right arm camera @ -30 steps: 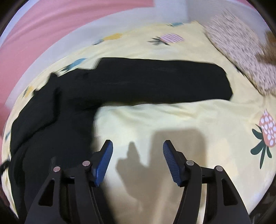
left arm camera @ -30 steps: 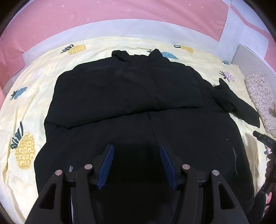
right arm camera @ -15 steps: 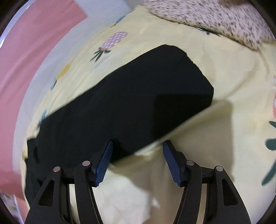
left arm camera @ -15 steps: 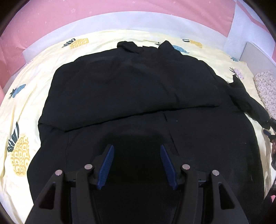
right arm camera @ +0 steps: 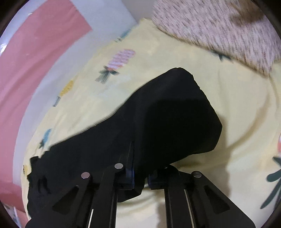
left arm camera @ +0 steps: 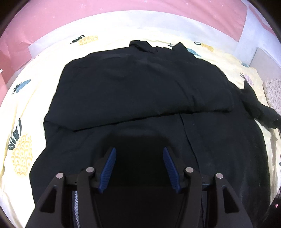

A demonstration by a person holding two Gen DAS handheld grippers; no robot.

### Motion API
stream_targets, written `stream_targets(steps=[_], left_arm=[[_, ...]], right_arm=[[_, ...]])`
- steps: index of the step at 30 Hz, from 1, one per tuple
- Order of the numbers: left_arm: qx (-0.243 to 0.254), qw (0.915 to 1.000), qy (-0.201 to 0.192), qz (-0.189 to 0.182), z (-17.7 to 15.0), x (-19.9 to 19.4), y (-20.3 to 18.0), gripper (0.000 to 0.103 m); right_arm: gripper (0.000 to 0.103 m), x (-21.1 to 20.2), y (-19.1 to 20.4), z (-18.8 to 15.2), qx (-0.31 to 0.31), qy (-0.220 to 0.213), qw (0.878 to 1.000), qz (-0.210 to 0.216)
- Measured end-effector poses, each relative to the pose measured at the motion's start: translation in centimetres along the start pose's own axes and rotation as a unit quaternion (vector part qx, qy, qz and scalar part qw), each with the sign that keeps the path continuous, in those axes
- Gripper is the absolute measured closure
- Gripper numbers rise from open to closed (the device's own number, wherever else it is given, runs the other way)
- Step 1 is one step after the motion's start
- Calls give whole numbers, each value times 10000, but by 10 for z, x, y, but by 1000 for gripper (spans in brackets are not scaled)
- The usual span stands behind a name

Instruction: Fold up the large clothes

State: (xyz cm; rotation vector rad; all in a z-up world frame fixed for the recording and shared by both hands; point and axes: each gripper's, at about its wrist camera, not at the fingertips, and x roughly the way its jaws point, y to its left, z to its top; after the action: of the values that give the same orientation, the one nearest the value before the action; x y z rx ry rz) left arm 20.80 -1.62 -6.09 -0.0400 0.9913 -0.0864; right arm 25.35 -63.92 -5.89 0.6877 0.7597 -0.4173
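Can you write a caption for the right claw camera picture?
Right claw pinches the black sleeve on the yellow pineapple sheet.

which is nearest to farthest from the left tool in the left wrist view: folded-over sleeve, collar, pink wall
1. Folded-over sleeve, lying across the black garment just beyond the open left tool.
2. Collar, at the garment's far end on the yellow sheet.
3. Pink wall, behind the bed, top of view.

The left wrist camera looks steeply down over the black garment (left arm camera: pixel 140 98) spread on the yellow bedsheet (left arm camera: pixel 22 112). The right wrist camera sits close over one sleeve (right arm camera: pixel 166 119). Both views share that sheet and sleeve.
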Motion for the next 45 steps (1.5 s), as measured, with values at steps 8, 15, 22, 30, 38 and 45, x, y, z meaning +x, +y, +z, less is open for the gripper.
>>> stream_targets(steps=[8, 15, 22, 30, 38, 45], left_arm=[[-266, 9994, -210, 23, 5, -24, 20, 45], [-515, 9980, -376, 30, 4, -40, 42, 45], [-811, 9953, -521, 35, 1, -49, 71, 45], [-1089, 9925, -549, 87, -7, -48, 106, 45], [-1250, 9907, -527, 93, -13, -43, 126, 45], [-1276, 9903, -550, 93, -16, -41, 134, 45]], right_arm=[[95, -73, 101, 23, -861, -647, 9912, 765], [95, -120, 208, 3, -1756, -820, 9687, 1548], [96, -125, 297, -42, -2479, -609, 9446, 2062], [96, -84, 373, -123, -3185, 61, 9186, 2339], [95, -16, 412, -241, -3981, 999, 8881, 2068], [82, 29, 413, -294, -4194, 1615, 8755, 1776]])
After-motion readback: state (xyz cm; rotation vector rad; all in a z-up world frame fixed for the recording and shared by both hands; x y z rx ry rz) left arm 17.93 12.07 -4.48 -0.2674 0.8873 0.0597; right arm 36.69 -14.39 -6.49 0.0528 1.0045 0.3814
